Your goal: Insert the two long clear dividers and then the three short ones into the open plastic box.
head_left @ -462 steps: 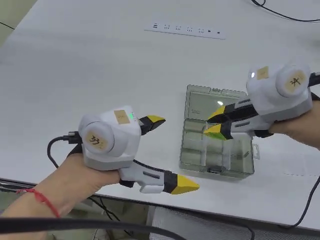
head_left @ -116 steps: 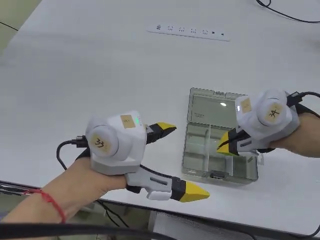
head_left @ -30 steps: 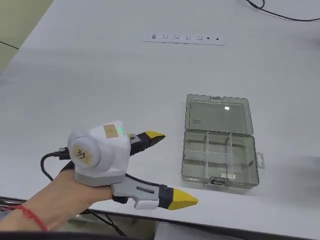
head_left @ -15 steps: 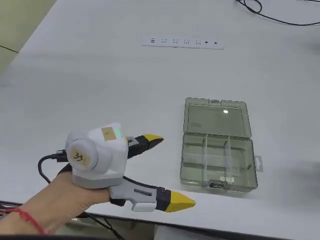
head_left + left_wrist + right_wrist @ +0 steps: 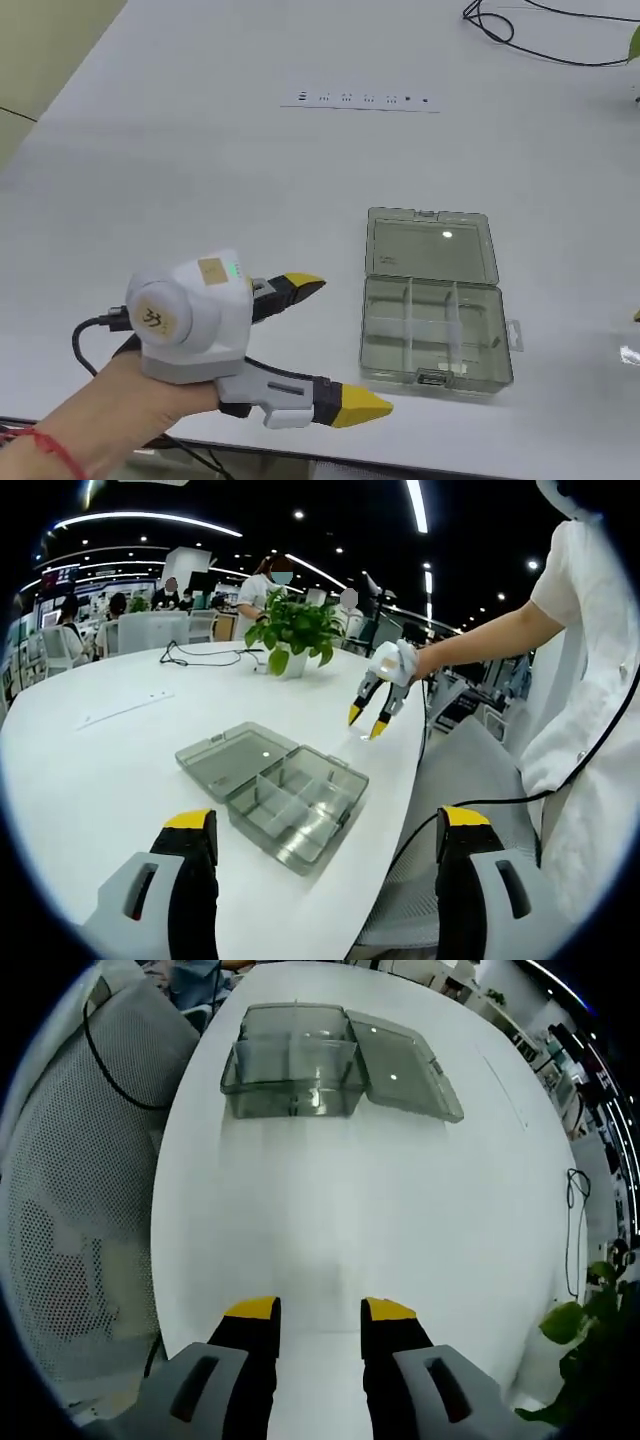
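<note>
Left claw (image 5: 350,346) gapes wide; right claw (image 5: 318,1308) stands slightly parted.

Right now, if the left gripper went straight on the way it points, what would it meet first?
Likely the open box, straight ahead of the left gripper, though it might pass above it.

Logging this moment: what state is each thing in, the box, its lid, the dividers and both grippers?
plastic box: open, flat on the table.
lid: swung fully back, lying flat.
dividers: upright inside the box, splitting it into compartments.
left gripper: open, empty, beside the box.
right gripper: open, empty, apart from the box.
</note>
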Available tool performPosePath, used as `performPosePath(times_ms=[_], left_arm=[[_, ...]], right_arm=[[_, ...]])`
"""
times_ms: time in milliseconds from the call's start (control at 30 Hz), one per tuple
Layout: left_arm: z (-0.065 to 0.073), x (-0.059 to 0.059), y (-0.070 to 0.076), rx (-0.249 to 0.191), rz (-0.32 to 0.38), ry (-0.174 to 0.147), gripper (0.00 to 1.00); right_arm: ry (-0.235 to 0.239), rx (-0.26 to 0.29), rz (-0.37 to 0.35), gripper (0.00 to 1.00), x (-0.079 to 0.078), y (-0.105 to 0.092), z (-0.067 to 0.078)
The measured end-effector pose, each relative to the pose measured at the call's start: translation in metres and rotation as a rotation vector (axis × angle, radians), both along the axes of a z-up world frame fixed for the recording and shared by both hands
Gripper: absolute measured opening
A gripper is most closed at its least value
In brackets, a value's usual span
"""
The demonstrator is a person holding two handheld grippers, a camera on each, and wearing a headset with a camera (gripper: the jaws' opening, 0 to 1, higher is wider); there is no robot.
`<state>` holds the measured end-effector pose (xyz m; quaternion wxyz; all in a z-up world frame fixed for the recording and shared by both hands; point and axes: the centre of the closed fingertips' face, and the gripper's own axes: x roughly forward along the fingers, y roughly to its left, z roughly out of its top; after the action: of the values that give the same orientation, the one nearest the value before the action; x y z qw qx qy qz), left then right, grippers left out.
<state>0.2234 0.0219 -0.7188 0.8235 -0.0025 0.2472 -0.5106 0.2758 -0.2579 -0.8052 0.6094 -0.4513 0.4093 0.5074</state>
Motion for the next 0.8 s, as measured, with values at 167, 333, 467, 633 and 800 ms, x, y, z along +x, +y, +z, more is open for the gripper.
performPosePath(times_ms=[167,333,467,633,800], left_arm=[[0.009,0.005,-0.003,-0.022,0.013,-0.002,0.90],[0.023,0.010,-0.011,-0.071,0.028,0.003,0.85],[0.034,0.014,-0.020,-0.117,0.044,0.035,0.82],[0.047,0.017,-0.033,-0.156,0.052,0.068,0.74],[0.060,0.020,-0.044,-0.224,0.081,0.139,0.60]], right_arm=[[-0.056,0.060,-0.022,0.32,-0.001,0.025,0.027],[-0.119,0.137,-0.042,0.32,-0.003,0.056,0.062],[-0.160,0.177,-0.034,0.32,-0.009,0.082,0.086],[-0.206,0.216,-0.015,0.32,-0.017,0.111,0.109],[-0.238,0.249,-0.003,0.32,-0.024,0.135,0.127]])
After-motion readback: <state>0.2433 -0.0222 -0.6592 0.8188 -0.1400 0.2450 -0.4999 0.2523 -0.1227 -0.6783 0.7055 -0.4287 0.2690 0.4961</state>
